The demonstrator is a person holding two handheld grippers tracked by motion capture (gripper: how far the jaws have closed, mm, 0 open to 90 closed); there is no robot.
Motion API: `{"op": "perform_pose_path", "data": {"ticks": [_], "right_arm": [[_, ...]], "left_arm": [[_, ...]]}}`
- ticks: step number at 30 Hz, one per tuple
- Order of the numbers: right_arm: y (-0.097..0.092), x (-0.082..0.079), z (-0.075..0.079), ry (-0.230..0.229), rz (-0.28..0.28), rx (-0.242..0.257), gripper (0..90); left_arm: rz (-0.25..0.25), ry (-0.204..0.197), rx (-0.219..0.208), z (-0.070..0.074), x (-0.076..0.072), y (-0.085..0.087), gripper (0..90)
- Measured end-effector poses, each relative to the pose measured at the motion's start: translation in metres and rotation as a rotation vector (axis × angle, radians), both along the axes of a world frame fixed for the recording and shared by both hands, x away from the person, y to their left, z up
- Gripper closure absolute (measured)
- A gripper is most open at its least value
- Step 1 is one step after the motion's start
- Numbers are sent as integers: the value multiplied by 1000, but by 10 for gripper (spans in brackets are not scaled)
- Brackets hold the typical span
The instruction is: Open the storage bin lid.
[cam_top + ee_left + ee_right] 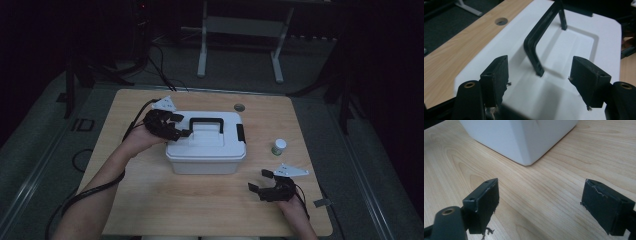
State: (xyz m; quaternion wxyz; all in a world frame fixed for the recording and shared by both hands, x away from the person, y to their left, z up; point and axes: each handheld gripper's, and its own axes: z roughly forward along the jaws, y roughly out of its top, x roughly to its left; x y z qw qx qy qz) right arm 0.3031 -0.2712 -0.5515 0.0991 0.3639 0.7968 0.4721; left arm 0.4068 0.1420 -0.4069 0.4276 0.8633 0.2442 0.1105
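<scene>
Presently we find the left claw (pixel 539 75) spread empty over the rigid white box (pixel 206 150) mid-tabletop (pixel 150 200), right claw (pixel 261 181) spread idle; best taken by its raised black handle (pixel 541 37).

No text, label or number can be read — not on any surface here.

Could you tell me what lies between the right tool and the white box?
Nothing: in the right gripper view, bare wooden table runs from the open right tool to the white box's corner. The high view agrees.
</scene>
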Motion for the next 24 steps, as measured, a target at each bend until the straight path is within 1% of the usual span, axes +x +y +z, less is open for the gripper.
{"op": "perform_pose_path", "data": {"ticks": [1, 3, 4, 6, 7, 8, 9, 10, 11, 15, 16, 18, 21, 23, 24], "right_arm": [[0, 0, 0, 0, 0, 0, 144], [0, 0, -1, 2, 3, -1, 143], [0, 0, -1, 4, 2, -1, 144], [-1, 0, -1, 4, 3, 1, 144], [-1, 0, -2, 3, 5, -2, 144], [-1, 0, -2, 4, 4, -2, 144], [-2, 0, -2, 6, 4, 0, 144], [-2, 0, -2, 5, 5, 1, 144], [-2, 0, -2, 4, 5, -2, 144], [-3, 0, -3, 5, 6, -3, 144], [-3, 0, -3, 5, 6, -5, 144], [-3, 0, -3, 9, 6, -4, 144], [-3, 0, -4, 9, 7, -2, 145], [-3, -1, -4, 9, 7, 0, 145], [-3, -1, -3, 10, 8, 0, 145]], "left_arm": [[0, 0, 0, 0, 0, 0, 310], [-3, 9, 1, 1, 5, -6, 310], [-14, 16, -1, 1, 7, -7, 310], [-14, 16, -1, 1, 7, -7, 311], [-23, 22, 0, 3, 10, -13, 330], [-23, 22, 0, 3, 10, -13, 337], [-34, 26, 3, 4, 13, -17, 339], [-37, 27, 5, 4, 14, -19, 368], [-39, 26, 6, 4, 15, -21, 380], [-62, 52, 4, 4, 20, -29, 433], [-62, 54, 13, 3, 21, -31, 444], [-65, 63, 17, 2, 22, -33, 462], [-65, 58, 27, 0, 25, -33, 523], [-64, 60, 22, 0, 27, -33, 564], [-66, 53, 29, 0, 28, -33, 588]]}}
